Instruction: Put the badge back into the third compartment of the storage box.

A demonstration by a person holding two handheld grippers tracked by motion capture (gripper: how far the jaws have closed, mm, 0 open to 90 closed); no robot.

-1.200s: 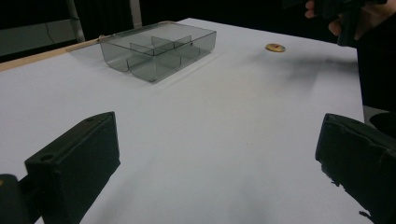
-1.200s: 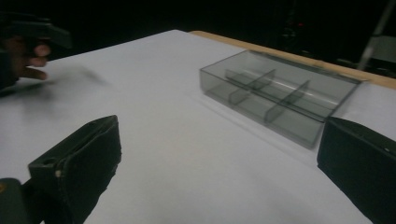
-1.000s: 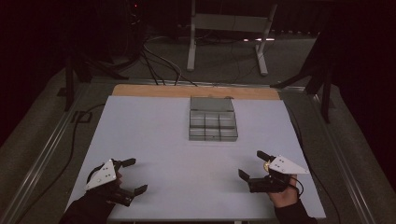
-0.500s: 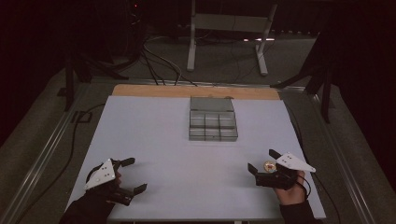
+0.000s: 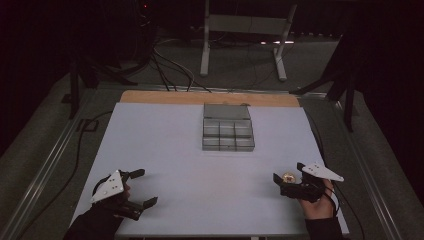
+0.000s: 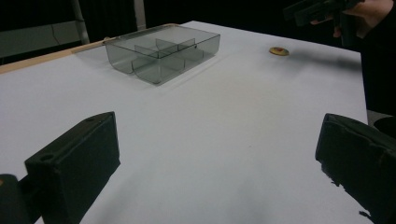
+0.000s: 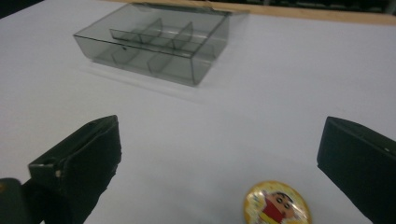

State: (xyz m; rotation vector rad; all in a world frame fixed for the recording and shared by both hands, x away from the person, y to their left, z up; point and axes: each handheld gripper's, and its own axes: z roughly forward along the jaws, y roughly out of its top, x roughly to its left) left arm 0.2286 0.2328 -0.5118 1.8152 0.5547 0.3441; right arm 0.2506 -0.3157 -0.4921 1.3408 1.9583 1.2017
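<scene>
Badge (image 7: 277, 203), a flat round cartoon pin, lies on the white table (image 5: 165, 145) between the spread jaws of the right gripper (image 5: 289, 176); lying so flat, it may skid away. Left gripper (image 5: 141, 188) hangs spread, empty. Beyond sits the clear divided box (image 5: 227, 127).

Left claw (image 5: 140, 188): black, two-jawed, topped by a grey three-cornered plate; low at the near left of the white desk (image 5: 165, 150); jaws spread wide, nothing between them.
Left hand (image 5: 107, 202): dark-gloved, wrapped around the claw's body, forearm entering from the bottom edge.
Right claw (image 5: 287, 172): black, same grey plate; low at the near right; jaws parted wide.
Right hand (image 5: 316, 200): gripping the handle from behind, dark sleeve below.
</scene>
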